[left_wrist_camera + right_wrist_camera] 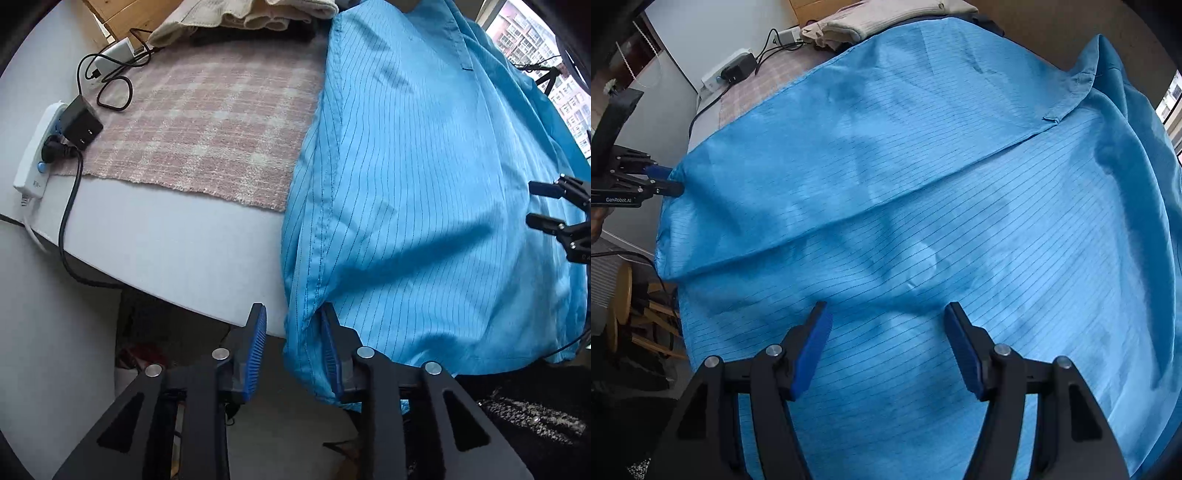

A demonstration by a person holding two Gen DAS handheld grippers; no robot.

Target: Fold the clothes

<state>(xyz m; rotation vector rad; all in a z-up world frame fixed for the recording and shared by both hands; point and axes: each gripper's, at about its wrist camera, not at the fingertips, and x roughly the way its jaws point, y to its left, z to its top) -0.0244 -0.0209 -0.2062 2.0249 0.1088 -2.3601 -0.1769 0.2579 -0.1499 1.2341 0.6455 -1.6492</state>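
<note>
Left wrist view: the left gripper (293,325) points down at the table (177,243) edge, its fingers (255,350) apart with a clear gap between the blue pads. The hem of the blue garment (424,184) hangs over the edge beside the right-hand finger and drapes against that pad; the other pad is bare, so nothing is clamped. Ahead of the fingers and to their left lies a pink checked cloth (207,129), the garment overlapping its right side. Further ahead sits a pile of beige folded clothes (251,14). Far left of the fingers are a power strip (35,155) with a black adapter (79,123) and a looped cable (110,85). The right gripper (532,205) shows at the far right edge, over the garment.

Right wrist view: the right gripper (886,314) hovers over the garment (923,221), fingers (812,350) wide apart, holding nothing. The cloth spreads under and ahead of them, a folded layer crossing diagonally ahead. Far left, the left gripper (674,181) sits at the garment's corner; whether it pinches the cloth there I cannot tell
</note>
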